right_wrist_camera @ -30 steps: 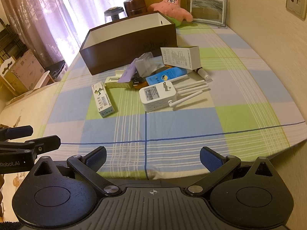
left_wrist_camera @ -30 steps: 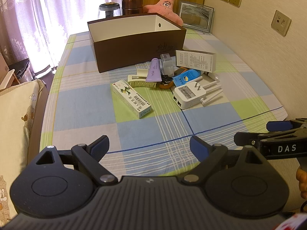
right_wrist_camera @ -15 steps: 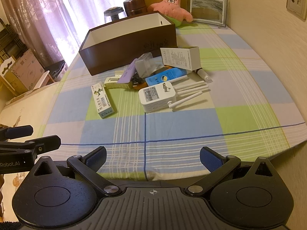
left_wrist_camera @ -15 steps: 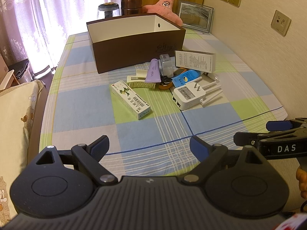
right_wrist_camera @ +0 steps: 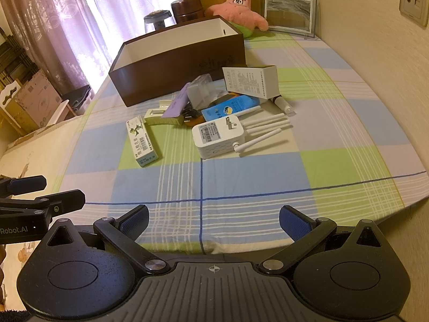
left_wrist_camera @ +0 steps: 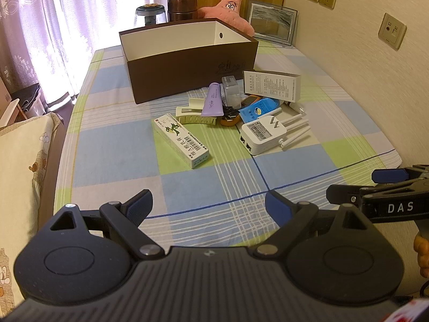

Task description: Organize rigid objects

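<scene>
A pile of small items lies mid-table before an open brown box (left_wrist_camera: 187, 64) (right_wrist_camera: 177, 61): a long green-and-white carton (left_wrist_camera: 181, 139) (right_wrist_camera: 140, 141), a white router with antennas (left_wrist_camera: 264, 134) (right_wrist_camera: 219, 139), a purple tube (left_wrist_camera: 213, 99), a blue packet (left_wrist_camera: 258, 110) (right_wrist_camera: 230, 107), a clear plastic case (right_wrist_camera: 201, 91) and a white printed carton (left_wrist_camera: 272, 86) (right_wrist_camera: 250, 80). My left gripper (left_wrist_camera: 209, 209) is open above the near table edge, nothing between its fingers. My right gripper (right_wrist_camera: 214, 218) is open too, level with it on the right.
A checked cloth (left_wrist_camera: 115, 145) covers the table, which ends at a wall on the right. Behind the box stand a pink starfish plush (left_wrist_camera: 230, 10), a picture frame (left_wrist_camera: 272, 22), a brown canister (left_wrist_camera: 182, 6) and a glass jar. A cushion (left_wrist_camera: 24, 166) lies left of the table.
Both views have shifted slightly; the box and pile sit marginally nearer. Both grippers stay open and nothing on the table has moved.
</scene>
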Demonstrator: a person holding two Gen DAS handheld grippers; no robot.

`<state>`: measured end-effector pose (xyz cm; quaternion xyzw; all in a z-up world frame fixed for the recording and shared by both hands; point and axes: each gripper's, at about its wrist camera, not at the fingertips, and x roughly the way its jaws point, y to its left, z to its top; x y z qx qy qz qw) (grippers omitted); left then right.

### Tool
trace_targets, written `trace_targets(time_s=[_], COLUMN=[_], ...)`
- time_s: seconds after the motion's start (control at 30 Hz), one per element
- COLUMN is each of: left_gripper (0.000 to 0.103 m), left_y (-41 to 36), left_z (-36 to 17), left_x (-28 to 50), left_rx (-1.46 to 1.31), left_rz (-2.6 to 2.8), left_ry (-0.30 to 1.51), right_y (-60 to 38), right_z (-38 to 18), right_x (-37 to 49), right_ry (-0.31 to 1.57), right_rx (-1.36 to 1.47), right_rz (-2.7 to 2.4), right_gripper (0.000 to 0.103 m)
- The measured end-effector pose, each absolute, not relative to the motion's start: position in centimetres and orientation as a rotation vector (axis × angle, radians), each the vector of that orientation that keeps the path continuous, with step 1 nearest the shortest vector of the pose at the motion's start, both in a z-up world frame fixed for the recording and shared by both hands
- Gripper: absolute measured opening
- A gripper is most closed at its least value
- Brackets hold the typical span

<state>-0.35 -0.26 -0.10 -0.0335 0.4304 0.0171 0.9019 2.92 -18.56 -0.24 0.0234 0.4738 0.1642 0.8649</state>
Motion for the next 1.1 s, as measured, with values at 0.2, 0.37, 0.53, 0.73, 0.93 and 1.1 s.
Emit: trace_targets(time_s=[0.2, 0.37, 0.53, 0.73, 0.93, 1.1], left_gripper=[0.089, 0.089, 0.089, 0.089, 0.089, 0.089], left_y=[-0.2, -0.2, -0.3, -0.4, -0.7, -0.6], left_z=[-0.1, -0.1, -0.1, -0.1, -0.3, -0.3], left_x=[-0.3, -0.3, -0.3, -0.2, 0.6, 0.8], left_rx=[-0.069, -0.069, -0.07, -0.071, -0.071, -0.071], left_rz=[0.036, 0.036, 0.038, 0.038, 0.039, 0.041], left_ry=[0.89, 0.89, 0.889, 0.891, 0.895, 0.897], right_y=[-18.6, -18.6, -18.6, -18.6, -18.4, -18.5], right_z=[-0.2, -0.2, -0.2, -0.2, -0.3, -0.4], right_x=[3.0, 3.0, 3.1, 3.2, 3.5, 4.4], right_ry=[0.993, 0.993, 0.992, 0.994, 0.998, 1.003], right_rx=[0.049, 0.05, 0.049, 0.049, 0.046, 0.049], right_rz=[0.344, 0.345, 0.346, 0.347, 0.352, 0.355], right_gripper=[0.101, 0.101, 0.101, 0.101, 0.101, 0.101])
